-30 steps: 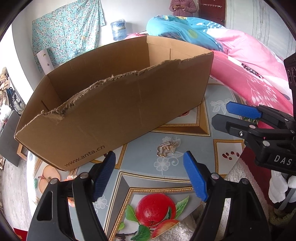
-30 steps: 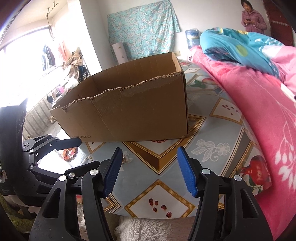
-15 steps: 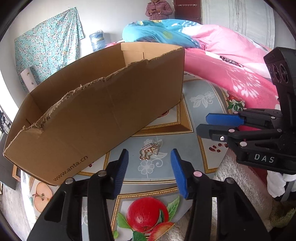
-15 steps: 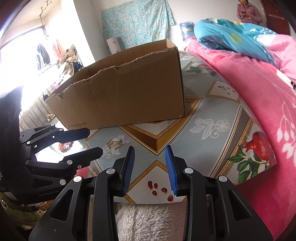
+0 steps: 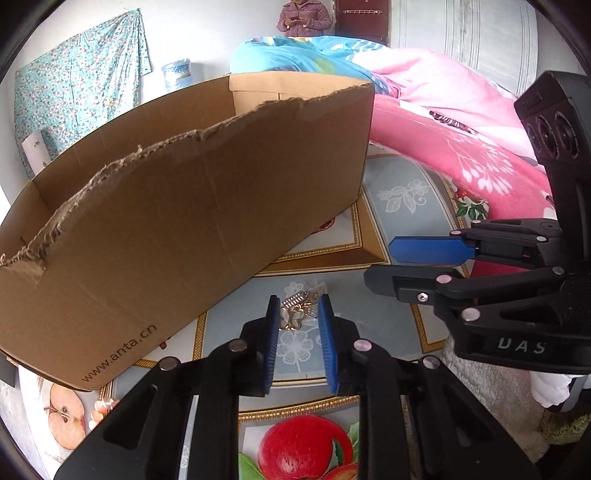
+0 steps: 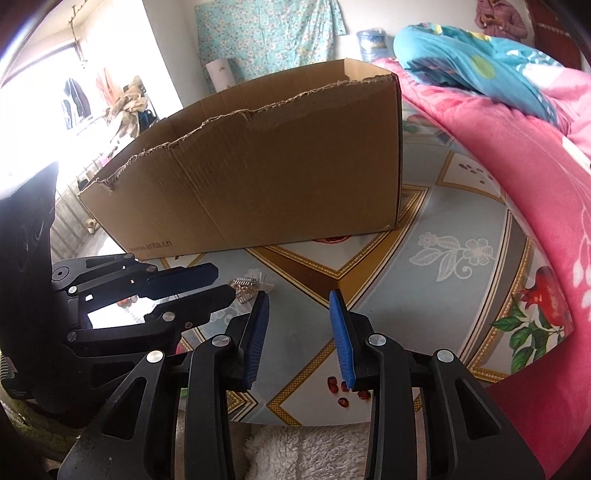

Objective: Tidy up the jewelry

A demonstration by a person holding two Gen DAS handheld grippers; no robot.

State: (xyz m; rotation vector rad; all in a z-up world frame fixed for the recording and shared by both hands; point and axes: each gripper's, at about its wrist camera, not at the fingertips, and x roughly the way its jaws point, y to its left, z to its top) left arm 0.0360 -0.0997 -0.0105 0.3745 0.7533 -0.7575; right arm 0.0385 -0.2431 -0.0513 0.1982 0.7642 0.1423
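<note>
A small cluster of gold jewelry [image 5: 298,314] with a butterfly piece lies on the patterned cloth [image 5: 388,325], just in front of the cardboard box [image 5: 184,221]. My left gripper [image 5: 298,301] points down at it. Its blue jaws are closing, one on each side of the cluster, with little or no gap left. In the right wrist view the same jewelry [image 6: 251,282] lies at the tips of the left gripper [image 6: 225,282]. My right gripper [image 6: 299,295] hovers open beside it with only cloth between its pads. From the left wrist view the right gripper [image 5: 380,262] reaches in from the right.
The open box [image 6: 277,177] has a torn front rim and stands close behind the jewelry. A pink quilt [image 6: 517,177] is piled along the right. Pinkish beads [image 5: 100,405] lie at the box's near left corner. A person [image 5: 303,18] stands at the far wall.
The left jaws have narrowed from wide apart to a slim gap around the jewelry, and the gripper has tipped toward it. The right jaws also narrowed, and that gripper moved closer to the left one.
</note>
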